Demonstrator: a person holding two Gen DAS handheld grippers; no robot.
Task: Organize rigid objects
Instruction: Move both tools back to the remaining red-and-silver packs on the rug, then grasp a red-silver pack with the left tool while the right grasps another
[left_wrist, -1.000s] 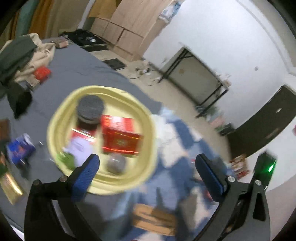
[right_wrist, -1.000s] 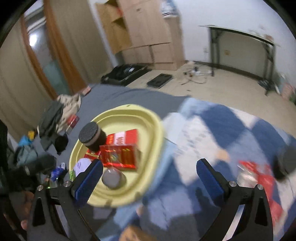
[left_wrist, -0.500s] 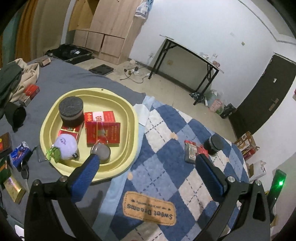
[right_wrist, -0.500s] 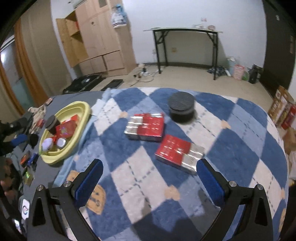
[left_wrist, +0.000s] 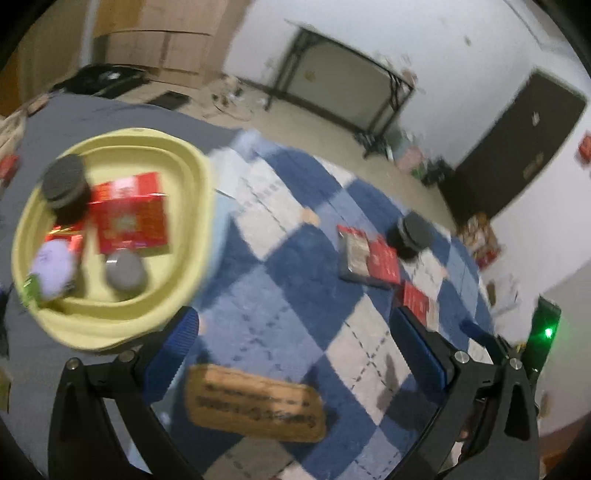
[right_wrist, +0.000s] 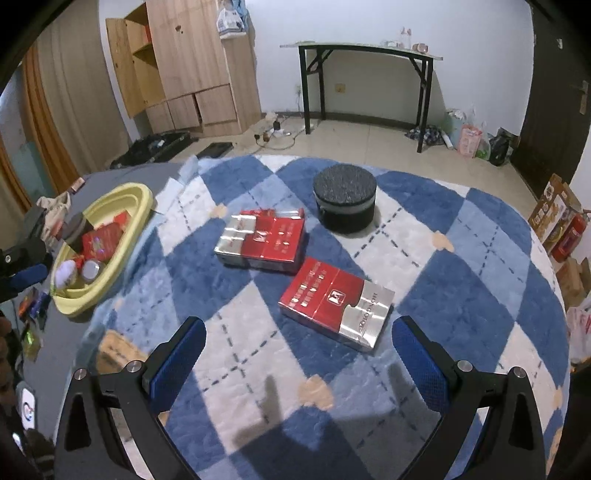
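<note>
A yellow basin (right_wrist: 142, 199) (left_wrist: 192, 173) at the left holds a black round tin (left_wrist: 64, 184), red boxes (left_wrist: 129, 218), a small silver tin (left_wrist: 125, 271) and a white plush (left_wrist: 53, 266). On the blue checked rug lie two red-and-silver boxes, a far one (right_wrist: 264, 240) and a near one (right_wrist: 336, 302), and behind them a black round tin (right_wrist: 345, 203). My right gripper (right_wrist: 299, 354) is open and empty, just in front of the near box. My left gripper (left_wrist: 295, 343) is open and empty above the rug, right of the basin.
The rug (right_wrist: 461, 258) covers a grey bed; its tan label (left_wrist: 255, 402) lies near me. Clothes and small items (right_wrist: 33, 302) lie left of the basin. A wooden wardrobe (right_wrist: 192, 62), a black-legged table (right_wrist: 365, 51) and a dark door (right_wrist: 554, 92) stand beyond.
Both grippers have swung right, away from the basin. The right one has come closer to the two boxes on the rug. Both stay open and empty.
</note>
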